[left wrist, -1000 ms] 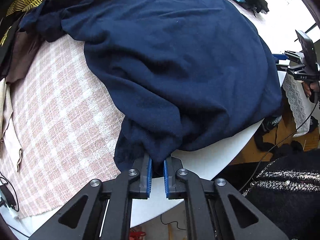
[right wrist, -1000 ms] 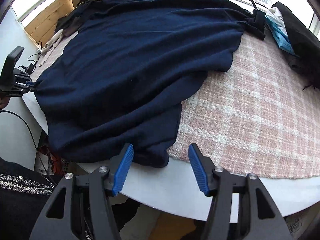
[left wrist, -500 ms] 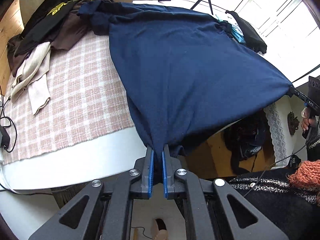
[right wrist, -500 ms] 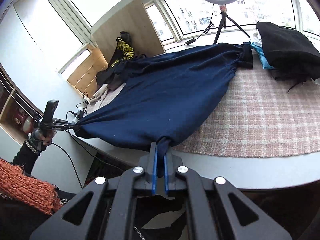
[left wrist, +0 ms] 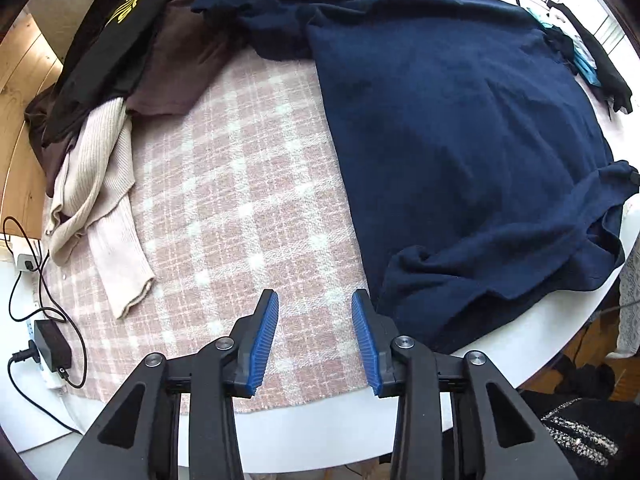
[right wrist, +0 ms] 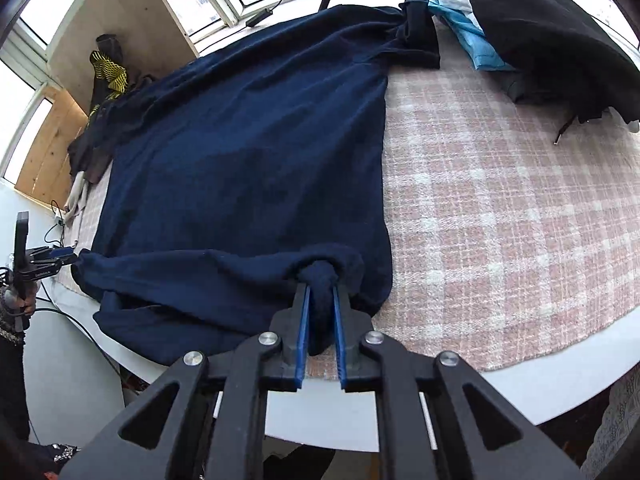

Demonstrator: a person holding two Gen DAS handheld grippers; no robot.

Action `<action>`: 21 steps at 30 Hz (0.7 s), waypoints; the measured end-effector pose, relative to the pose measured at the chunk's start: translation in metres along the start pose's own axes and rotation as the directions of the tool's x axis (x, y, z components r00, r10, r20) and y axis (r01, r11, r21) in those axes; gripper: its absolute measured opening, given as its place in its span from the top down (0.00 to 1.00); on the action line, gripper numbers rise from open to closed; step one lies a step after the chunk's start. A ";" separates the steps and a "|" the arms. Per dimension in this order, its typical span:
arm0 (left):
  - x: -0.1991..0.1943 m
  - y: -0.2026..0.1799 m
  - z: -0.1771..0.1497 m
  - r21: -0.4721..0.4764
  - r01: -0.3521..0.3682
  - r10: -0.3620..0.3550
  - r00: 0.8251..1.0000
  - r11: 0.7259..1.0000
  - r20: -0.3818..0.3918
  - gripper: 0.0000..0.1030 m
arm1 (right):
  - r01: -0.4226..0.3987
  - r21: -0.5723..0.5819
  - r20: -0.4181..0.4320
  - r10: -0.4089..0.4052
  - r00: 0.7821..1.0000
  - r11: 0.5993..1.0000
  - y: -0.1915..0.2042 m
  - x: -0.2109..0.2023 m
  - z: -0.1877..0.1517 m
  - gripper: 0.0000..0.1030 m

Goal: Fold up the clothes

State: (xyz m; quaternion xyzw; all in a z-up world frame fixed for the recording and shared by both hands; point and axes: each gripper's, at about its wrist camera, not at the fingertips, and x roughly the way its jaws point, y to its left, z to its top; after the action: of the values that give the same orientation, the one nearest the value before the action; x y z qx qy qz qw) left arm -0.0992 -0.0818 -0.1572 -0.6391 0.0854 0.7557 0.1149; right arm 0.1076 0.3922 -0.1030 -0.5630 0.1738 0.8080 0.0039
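Two grippers, one soft navy garment (right wrist: 248,152) on the checked cloth (right wrist: 500,208).
Left gripper (left wrist: 316,340) opening, empty; right gripper (right wrist: 320,320) loosening around the bunched near hem. Limp, light knit: pinch hem corners.

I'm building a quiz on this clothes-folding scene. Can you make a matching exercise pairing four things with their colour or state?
Things:
1. left gripper
2. right gripper
3. cream ribbed garment
4. tablecloth

States:
A. pink and white checked
B. lying crumpled near the dark pile
C. jaws opening, nothing between them
D. jaws opening, bunched navy sweater between them

Pairs: 1-C, 2-D, 3-B, 4-A
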 end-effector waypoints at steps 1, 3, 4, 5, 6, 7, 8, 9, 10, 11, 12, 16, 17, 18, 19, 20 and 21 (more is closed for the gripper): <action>-0.005 -0.001 -0.008 0.012 0.026 -0.026 1.000 1.000 0.014 0.64 | 0.012 -0.004 -0.013 -0.012 1.000 1.000 -0.001 0.005 0.001 0.85; -0.010 -0.009 -0.026 0.064 0.031 -0.033 0.999 0.997 0.022 0.64 | -0.003 0.003 -0.020 0.003 1.000 1.000 -0.003 0.005 -0.004 0.81; -0.009 -0.015 -0.033 0.078 0.038 -0.039 0.999 0.996 0.019 0.64 | -0.017 0.007 -0.026 0.018 1.000 1.000 -0.004 0.004 -0.008 0.77; -0.006 -0.020 -0.037 0.071 0.054 -0.055 0.998 0.996 0.017 0.63 | -0.021 0.009 -0.033 0.021 0.999 1.000 -0.005 0.004 -0.012 0.76; -0.003 -0.025 -0.042 0.064 0.070 -0.071 0.997 0.995 0.016 0.63 | -0.013 0.005 -0.041 0.013 0.999 1.000 -0.005 0.005 -0.015 0.75; 0.001 -0.030 -0.046 0.057 0.086 -0.087 0.996 0.995 0.015 0.63 | -0.003 -0.001 -0.050 0.002 0.999 1.000 -0.005 0.005 -0.019 0.75; 0.004 -0.031 -0.044 0.048 0.089 -0.090 0.996 0.995 0.020 0.63 | -0.001 -0.001 -0.055 0.001 0.998 1.000 -0.006 0.006 -0.021 0.75; 0.008 -0.032 -0.042 0.039 0.093 -0.094 0.995 0.995 0.024 0.63 | -0.002 0.001 -0.060 0.002 0.998 1.000 -0.008 0.007 -0.023 0.75; 0.013 -0.031 -0.038 0.024 0.101 -0.102 0.995 0.995 0.020 0.64 | -0.006 0.007 -0.063 0.007 0.998 1.000 -0.008 0.007 -0.025 0.75; 0.018 -0.030 -0.035 0.009 0.110 -0.111 0.994 0.994 0.016 0.66 | -0.011 0.013 -0.062 0.011 0.998 1.000 -0.009 0.007 -0.026 0.75; 0.023 -0.029 -0.032 -0.013 0.130 -0.130 0.991 0.991 0.010 0.74 | -0.013 0.014 -0.058 0.014 0.998 1.000 -0.010 0.006 -0.027 0.75; 0.017 -0.030 -0.033 -0.040 0.158 -0.157 0.987 0.987 0.021 0.94 | -0.007 -0.027 -0.026 0.006 1.000 1.000 -0.011 -0.005 -0.033 0.69; 0.006 -0.031 -0.036 -0.027 0.155 -0.154 0.987 0.987 0.034 0.94 | -0.003 -0.041 -0.017 0.002 1.000 0.999 -0.011 -0.008 -0.035 0.66; -0.005 -0.032 -0.040 -0.016 0.154 -0.153 0.987 0.988 0.047 0.94 | 0.001 -0.055 -0.007 -0.001 1.000 0.998 -0.011 -0.012 -0.036 0.59; -0.019 -0.030 -0.044 -0.017 0.162 -0.161 0.985 0.987 0.058 0.94 | 0.004 -0.079 0.006 -0.004 1.000 0.997 -0.010 -0.016 -0.039 0.56; -0.033 -0.028 -0.049 -0.022 0.152 -0.151 0.986 0.988 0.069 0.94 | 0.008 -0.107 0.021 -0.006 1.000 0.994 -0.009 -0.020 -0.041 0.56; -0.046 -0.025 -0.053 -0.027 0.142 -0.139 0.987 0.990 0.081 0.95 | 0.003 -0.140 0.036 0.002 0.999 0.990 -0.007 -0.023 -0.044 0.56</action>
State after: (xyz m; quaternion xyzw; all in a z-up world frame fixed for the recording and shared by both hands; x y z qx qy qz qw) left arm -0.0348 -0.0752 -0.1202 -0.6149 0.0231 0.7717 0.1607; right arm 0.1574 0.3902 -0.0977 -0.5474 0.1167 0.8281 -0.0323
